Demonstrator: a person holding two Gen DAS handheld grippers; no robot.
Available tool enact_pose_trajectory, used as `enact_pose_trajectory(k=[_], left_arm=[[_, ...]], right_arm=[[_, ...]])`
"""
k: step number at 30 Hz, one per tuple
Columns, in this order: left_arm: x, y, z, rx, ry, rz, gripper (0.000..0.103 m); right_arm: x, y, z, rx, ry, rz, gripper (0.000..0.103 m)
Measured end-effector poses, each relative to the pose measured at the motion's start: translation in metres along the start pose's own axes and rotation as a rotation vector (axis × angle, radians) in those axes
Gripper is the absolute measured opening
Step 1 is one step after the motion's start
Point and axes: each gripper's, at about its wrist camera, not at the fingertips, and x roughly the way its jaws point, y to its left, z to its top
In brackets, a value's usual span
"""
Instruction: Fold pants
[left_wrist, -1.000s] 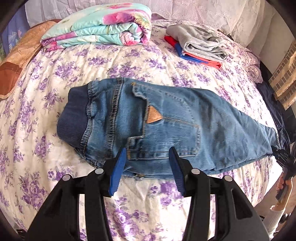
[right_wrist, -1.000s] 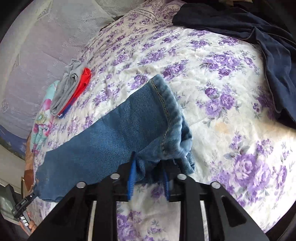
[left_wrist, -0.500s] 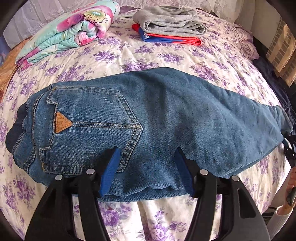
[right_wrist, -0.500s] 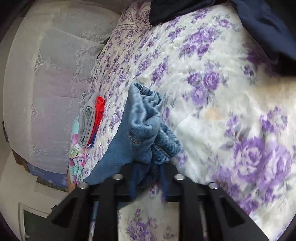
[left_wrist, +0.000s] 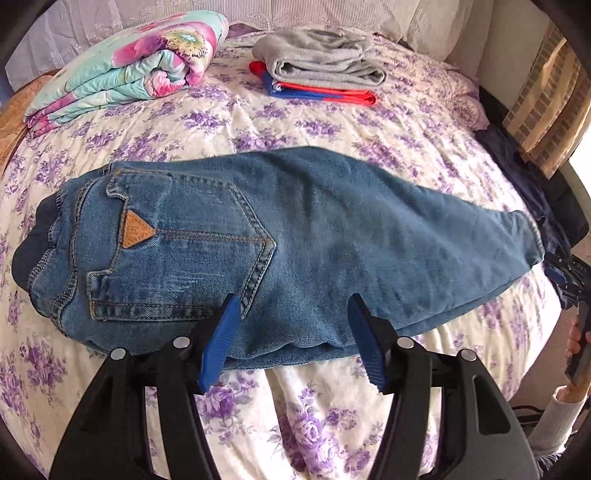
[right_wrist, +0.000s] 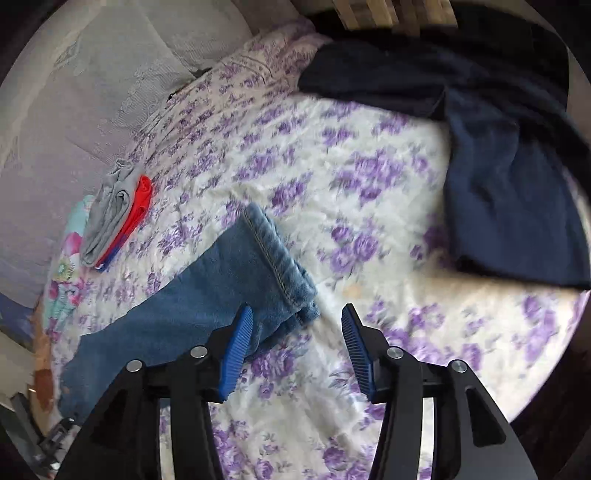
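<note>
Blue jeans (left_wrist: 295, 236) lie folded lengthwise across the purple-flowered bedspread, waistband at the left, back pocket with a tan patch up, leg hems at the right. My left gripper (left_wrist: 291, 336) is open and empty, its blue pads over the near edge of the jeans at mid-thigh. My right gripper (right_wrist: 295, 339) is open and empty just off the leg hems (right_wrist: 280, 266), which lie flat on the bed. The right gripper also shows at the right edge of the left wrist view (left_wrist: 565, 273).
A folded floral quilt (left_wrist: 125, 70) and a stack of folded grey, red and blue clothes (left_wrist: 321, 70) lie at the head of the bed. Dark navy garments (right_wrist: 498, 155) lie beyond the hems. Pillows line the headboard.
My right gripper let go of the leg hems and opened; the hems dropped flat on the bed. My left gripper shifted slightly along the jeans and stayed open.
</note>
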Motion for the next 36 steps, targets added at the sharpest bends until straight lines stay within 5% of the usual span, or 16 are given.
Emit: enact_pose_trajectory(k=[1,3,9,14,20,24,26,31,34,36], left_arm=[[-0.004,0.003,0.003,-0.007,-0.012,-0.002,0.058],[-0.003,0.011,0.013,-0.020,-0.013,-0.016,0.058],[0.037,0.029,0.024,-0.066,0.065,-0.026,0.058],[0.029,0.047,0.011,-0.119,0.038,-0.107,0.053],[0.028,0.046,0.010,-0.098,0.046,-0.066,0.043],[0.025,0.040,0.008,-0.065,0.051,0.016,0.031],[0.023,0.042,0.007,-0.072,0.045,0.002,0.031],[0.021,0.047,0.007,-0.082,0.028,-0.023,0.031],[0.021,0.045,0.008,-0.075,0.030,-0.009,0.031],[0.021,0.045,0.008,-0.073,0.029,-0.010,0.031]], right_arm=[[-0.015,0.015,0.004,-0.060,-0.052,-0.032,0.062],[-0.029,0.053,0.014,-0.167,-0.072,0.042,0.063],[0.031,0.258,0.002,-0.657,0.277,0.506,0.063],[0.095,0.381,-0.045,-0.978,0.420,0.493,0.063],[0.140,0.417,-0.054,-1.061,0.611,0.525,0.063],[0.132,0.419,-0.080,-1.191,0.767,0.609,0.065],[0.129,0.424,-0.088,-1.256,0.751,0.633,0.067],[0.159,0.463,-0.087,-1.172,0.776,0.736,0.067],[0.175,0.475,-0.089,-1.157,0.812,0.720,0.067],[0.172,0.471,-0.081,-1.113,0.786,0.748,0.059]])
